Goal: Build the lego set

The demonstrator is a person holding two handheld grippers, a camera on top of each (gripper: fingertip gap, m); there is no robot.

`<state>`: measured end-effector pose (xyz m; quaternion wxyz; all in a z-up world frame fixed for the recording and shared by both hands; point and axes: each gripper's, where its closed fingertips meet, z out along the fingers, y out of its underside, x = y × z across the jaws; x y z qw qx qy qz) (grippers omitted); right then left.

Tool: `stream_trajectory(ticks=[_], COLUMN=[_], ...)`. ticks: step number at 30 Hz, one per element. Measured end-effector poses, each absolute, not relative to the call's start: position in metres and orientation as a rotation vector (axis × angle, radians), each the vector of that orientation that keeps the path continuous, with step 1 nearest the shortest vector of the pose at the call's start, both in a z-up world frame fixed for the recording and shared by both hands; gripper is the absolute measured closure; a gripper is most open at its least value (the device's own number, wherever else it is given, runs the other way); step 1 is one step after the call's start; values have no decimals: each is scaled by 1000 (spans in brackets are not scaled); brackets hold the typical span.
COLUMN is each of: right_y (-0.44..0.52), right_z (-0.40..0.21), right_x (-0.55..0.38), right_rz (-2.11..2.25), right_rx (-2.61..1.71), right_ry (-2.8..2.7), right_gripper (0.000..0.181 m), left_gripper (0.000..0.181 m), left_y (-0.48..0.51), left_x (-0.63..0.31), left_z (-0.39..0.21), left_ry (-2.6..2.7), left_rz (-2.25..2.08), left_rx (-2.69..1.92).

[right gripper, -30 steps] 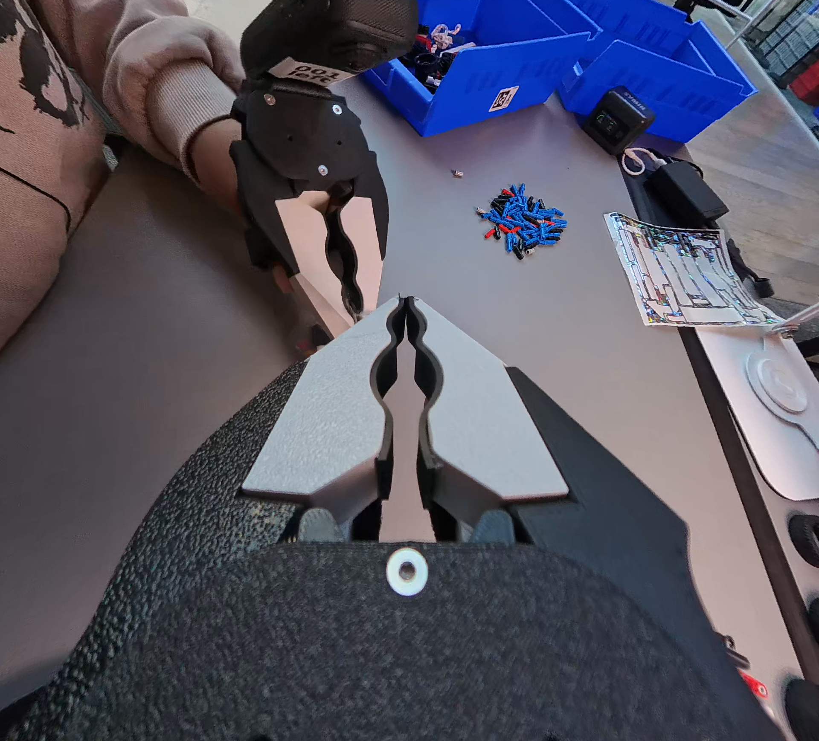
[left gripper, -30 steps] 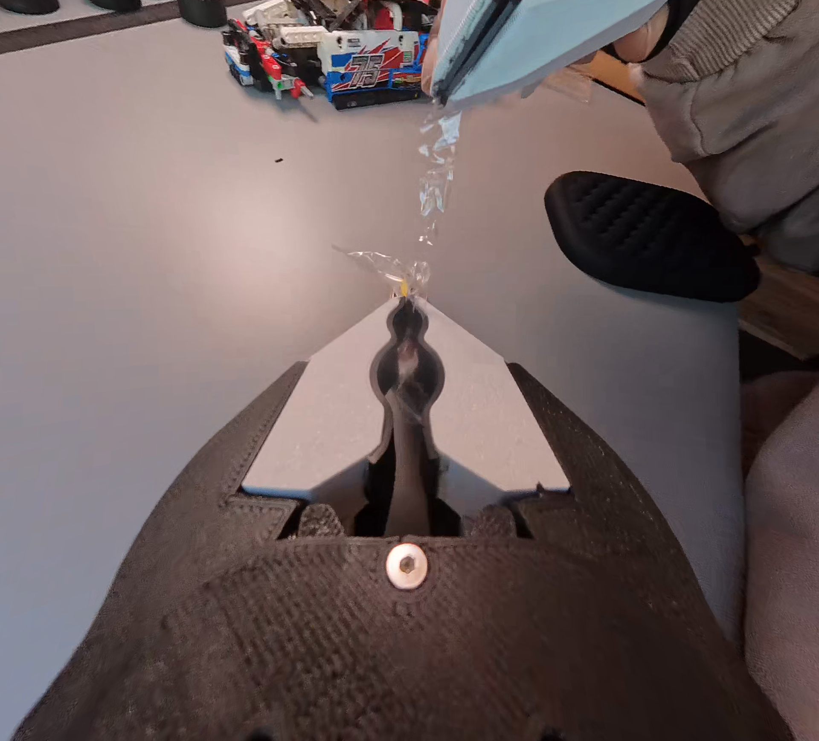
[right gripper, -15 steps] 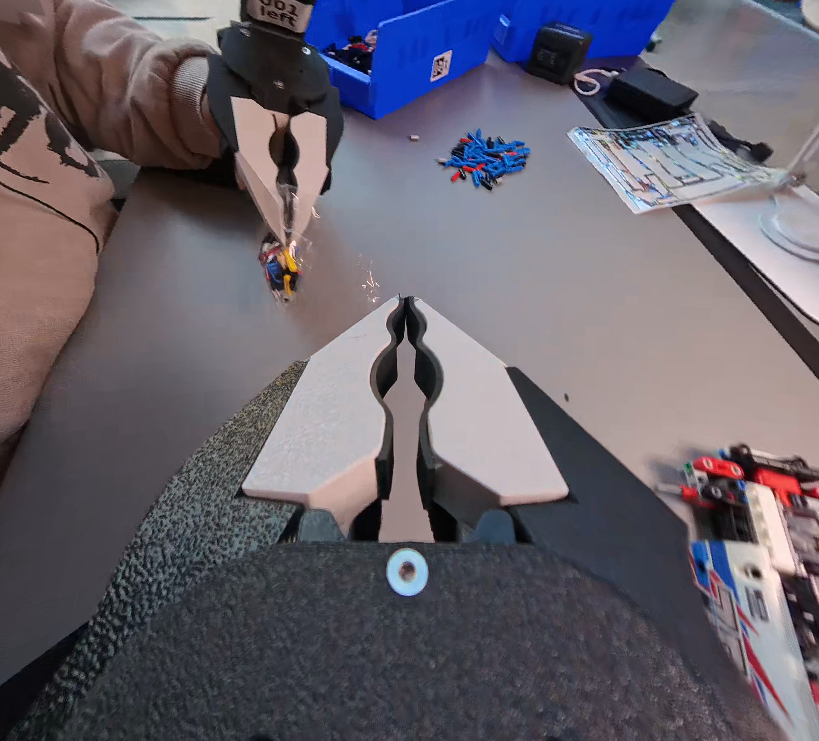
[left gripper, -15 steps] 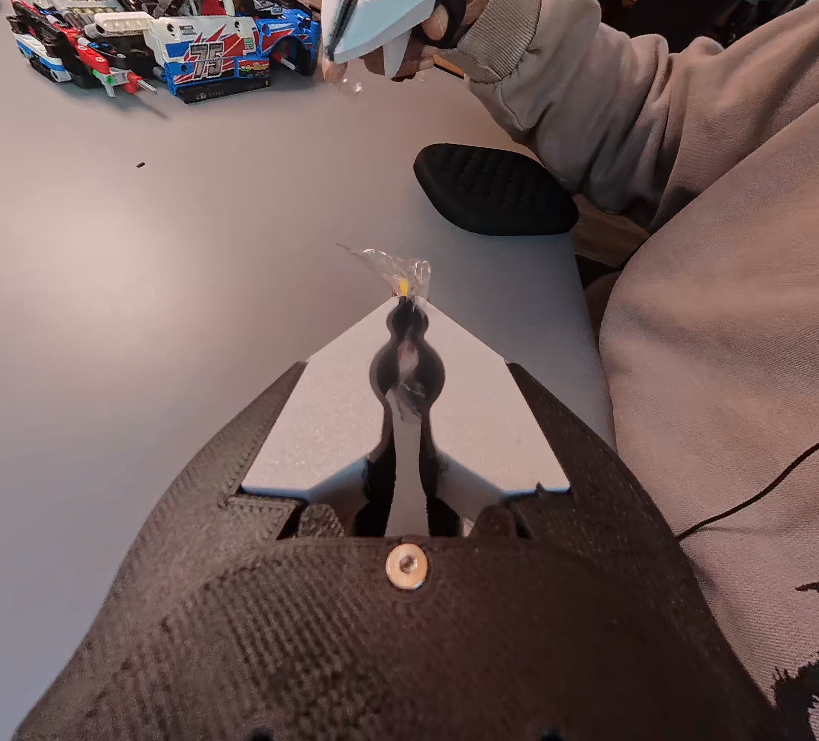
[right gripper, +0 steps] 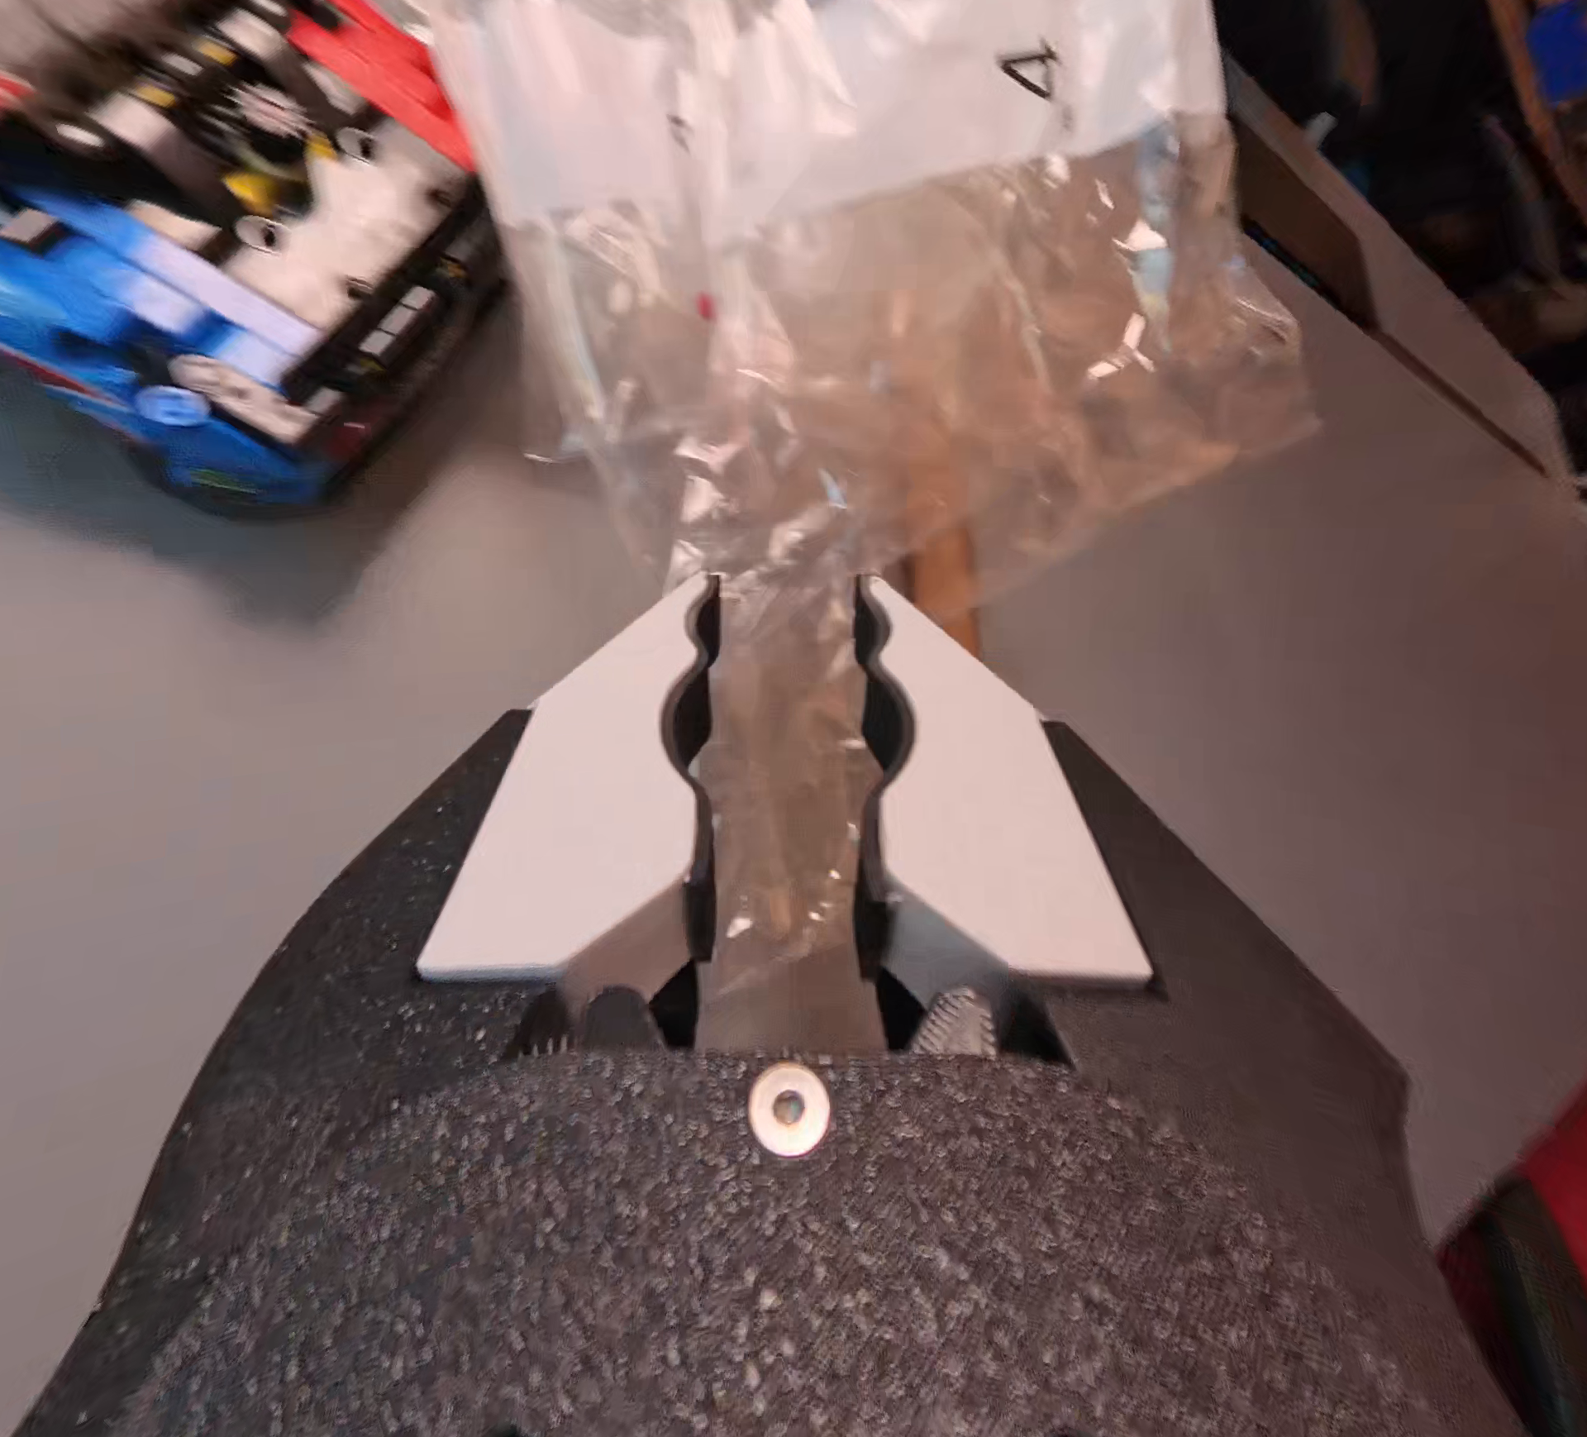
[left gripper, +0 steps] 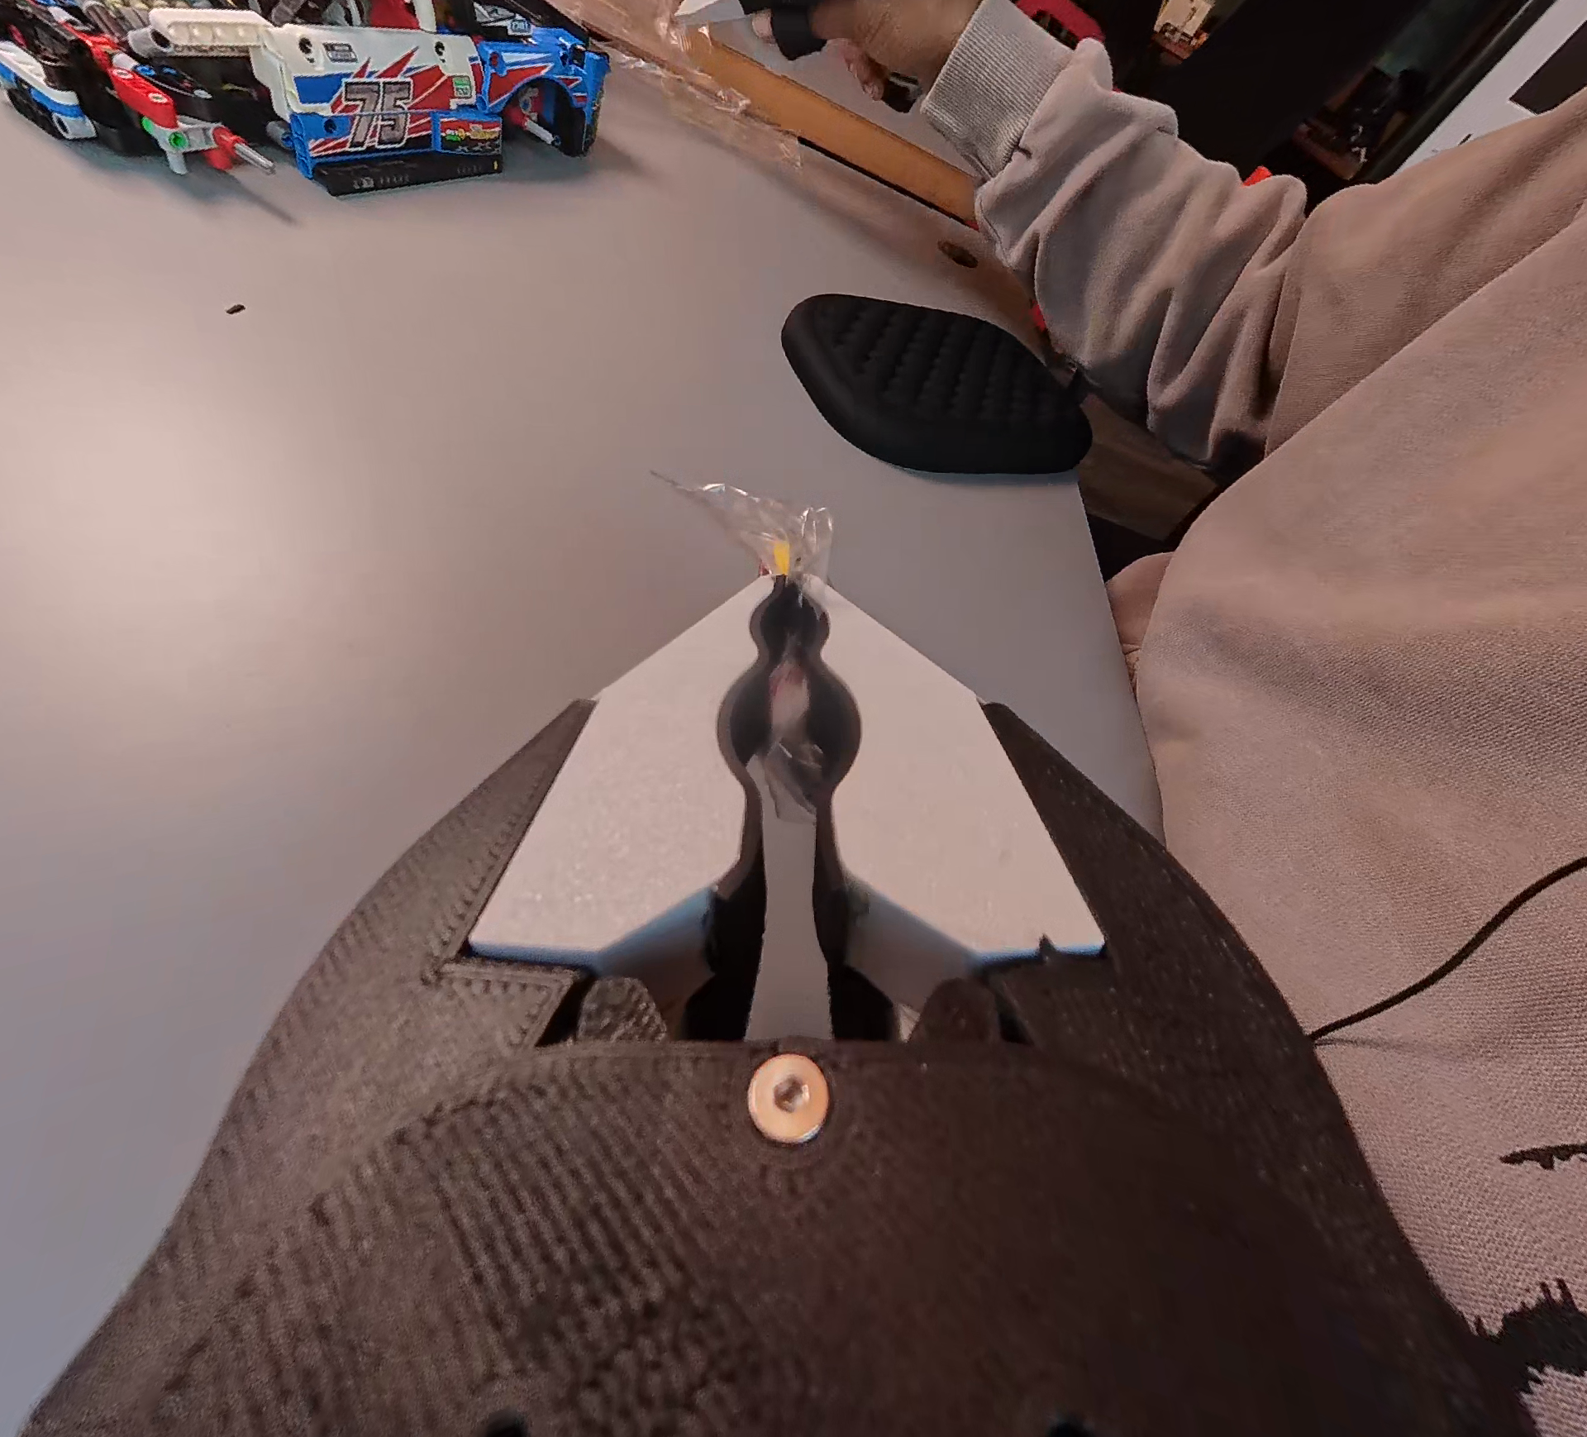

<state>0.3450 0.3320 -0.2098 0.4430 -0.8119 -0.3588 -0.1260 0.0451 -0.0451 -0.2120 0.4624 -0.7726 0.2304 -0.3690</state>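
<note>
Our left gripper [left gripper: 786, 588] is pinched tight on a small crumpled clear plastic bag [left gripper: 764, 528] with a yellow piece inside, which sticks out past the fingertips at the centre of the left wrist view, above the grey table [left gripper: 343, 451]. Our right gripper [right gripper: 786, 588] stands partly open, a large clear crinkled plastic bag [right gripper: 859, 236] lying between its spread fingers and running up to the top of the frame. The partly built blue, white and red lego race car [left gripper: 378, 81] sits at the upper left, its long axis running left to right, blue end to the right.
</note>
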Motion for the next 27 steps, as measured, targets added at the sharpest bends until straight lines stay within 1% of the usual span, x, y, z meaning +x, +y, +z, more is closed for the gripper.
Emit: stream_trajectory(ticks=[1, 6, 10, 13, 15, 17, 20, 22, 25, 27], right_y=[338, 341, 324, 305, 276, 218, 101, 38, -8, -21], right_z=[-206, -181, -148, -120, -111, -116, -137, -154, -170, -176], right_x=[359, 368, 333, 302, 252, 185, 116, 93, 66, 53], right_rz=[-392, -402, -232, -185, 49, 426, 928, 1139, 1395, 1549], right_rx=[-2001, -1919, -1788, -1664, -1580, -1496, -1293, -1144, -1111, -1129], right_ry=[-840, -713, -690, -727, -863, -1124, -1578, -1816, -1945, -1971], right_gripper=[137, 123, 128, 139, 147, 151, 147, 144, 137, 138], left_gripper=[181, 181, 181, 181, 181, 181, 181, 181, 181, 181], left_y=[-45, -46, -44, -43, -43, -43, -40, -39, -39, -39], left_x=[46, 47, 47, 47, 47, 49, 51, 54, 59, 60], left_z=[-213, -216, -219, -219, -221, -221, -213, -202, -187, -183], left_ry=[568, 564, 559, 558, 562, 594, 668, 712, 790, 825], left_rz=[-904, -899, -897, -907, -913, -927, -962, -997, -1016, -1003], left_rx=[-1902, -1919, -1937, -1943, -1948, -1951, -1927, -1900, -1846, -1825])
